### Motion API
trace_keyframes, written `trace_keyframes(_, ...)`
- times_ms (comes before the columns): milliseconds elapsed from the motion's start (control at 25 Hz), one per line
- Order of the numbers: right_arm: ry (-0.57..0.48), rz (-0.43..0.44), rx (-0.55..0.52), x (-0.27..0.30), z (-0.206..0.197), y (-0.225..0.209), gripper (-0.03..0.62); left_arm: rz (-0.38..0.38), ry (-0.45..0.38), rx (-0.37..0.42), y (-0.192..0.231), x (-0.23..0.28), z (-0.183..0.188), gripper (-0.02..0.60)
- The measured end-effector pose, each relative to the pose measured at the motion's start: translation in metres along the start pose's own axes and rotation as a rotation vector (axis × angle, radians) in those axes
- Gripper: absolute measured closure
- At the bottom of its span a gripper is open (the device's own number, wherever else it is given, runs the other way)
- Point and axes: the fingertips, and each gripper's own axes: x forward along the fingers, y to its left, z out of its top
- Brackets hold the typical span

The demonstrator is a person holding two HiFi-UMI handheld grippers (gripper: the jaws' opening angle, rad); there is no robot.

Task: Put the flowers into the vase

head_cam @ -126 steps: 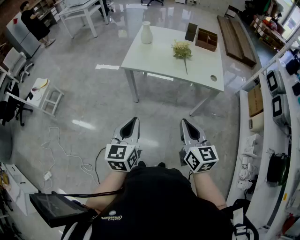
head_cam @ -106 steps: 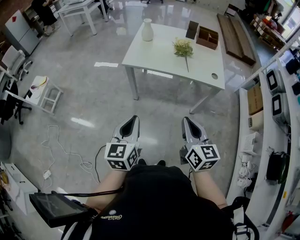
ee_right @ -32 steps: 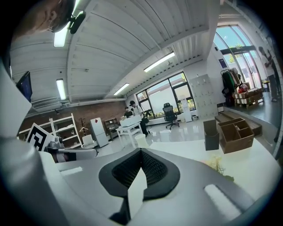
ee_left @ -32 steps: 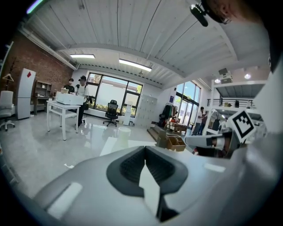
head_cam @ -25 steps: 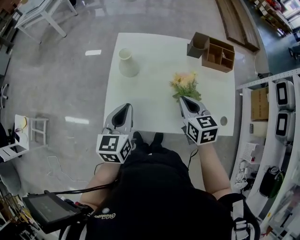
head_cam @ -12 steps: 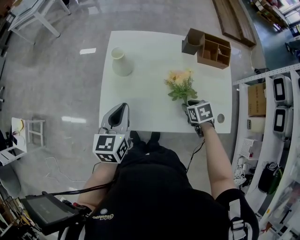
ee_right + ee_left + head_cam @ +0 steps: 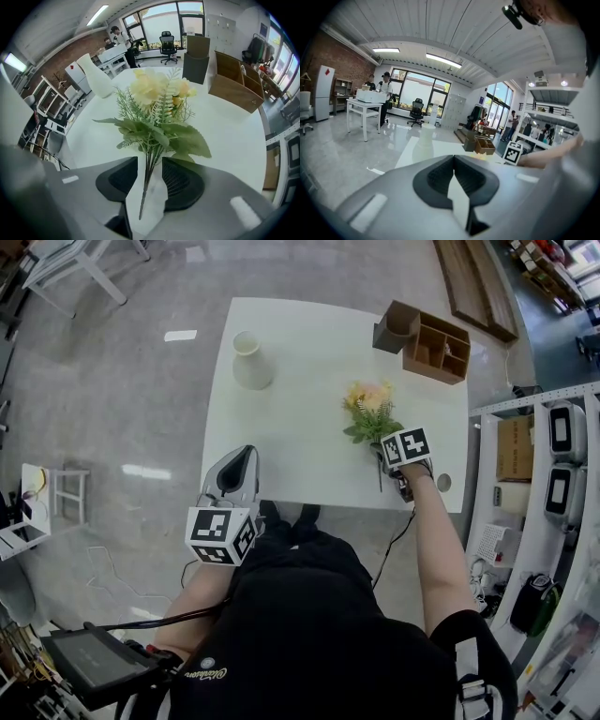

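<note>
- One flower bunch (image 7: 154, 112) lies on the white counter (image 7: 300, 427), its stems between the jaws of the right tool (image 7: 150, 174), which have just been opening and are released.
- One vase (image 7: 250, 362) stands well apart.
- Left tool (image 7: 453, 159): clenched, empty.
- Glossy grey floor (image 7: 112, 427).

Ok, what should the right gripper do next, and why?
Probably close on the stems. The right gripper has just been opening its jaws; they stand apart either side of the stems, not pressing them, so a grip likely comes before lifting the flowers to the vase.
</note>
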Motion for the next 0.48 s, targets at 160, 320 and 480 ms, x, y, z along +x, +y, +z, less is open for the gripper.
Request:
trace_keyframes(160,0.03,-0.011,0.006,0.01,0.004,-0.005,0.436,-0.003,0.004,-0.007,0.0,0.002,-0.003,0.574)
trace_keyframes(320,0.055,-0.028,0.016,0.02,0.007,-0.009,0.456,-0.006,0.003,-0.009,0.0,0.003,-0.004,0.574)
trace_keyframes(480,0.093,-0.019,0.023,0.027,0.006,-0.009,0.461,-0.002,0.004,-0.01,0.0,0.002,-0.004,0.574)
